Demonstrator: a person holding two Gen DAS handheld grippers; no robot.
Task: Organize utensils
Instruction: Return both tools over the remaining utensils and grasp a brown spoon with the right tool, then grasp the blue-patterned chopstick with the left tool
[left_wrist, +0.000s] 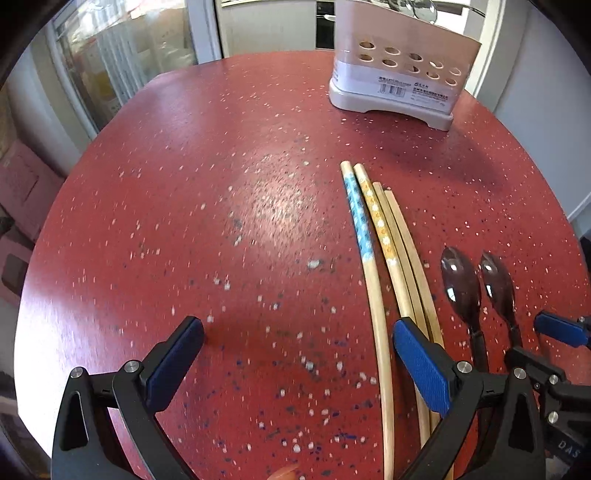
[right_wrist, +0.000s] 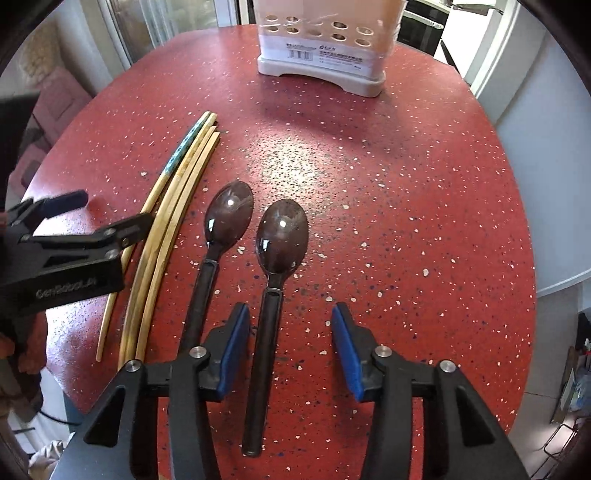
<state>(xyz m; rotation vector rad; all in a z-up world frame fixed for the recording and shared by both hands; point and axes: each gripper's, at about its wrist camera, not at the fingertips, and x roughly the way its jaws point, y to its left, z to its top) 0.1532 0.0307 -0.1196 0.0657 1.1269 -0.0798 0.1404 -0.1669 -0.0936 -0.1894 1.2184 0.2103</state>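
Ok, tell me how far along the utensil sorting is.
Barely started. Done: some metal utensils already stand in the white perforated utensil holder. In hand: nothing; the left gripper and right gripper are both open. Left: four bamboo chopsticks and two dark brown plastic spoons on the red speckled table.

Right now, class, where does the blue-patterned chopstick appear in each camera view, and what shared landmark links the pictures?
Left wrist: blue-patterned chopstick right of centre, leftmost of the bundle.
Right wrist: same chopstick upper left, again leftmost.
Shared landmark: the white utensil holder at the table's far edge.
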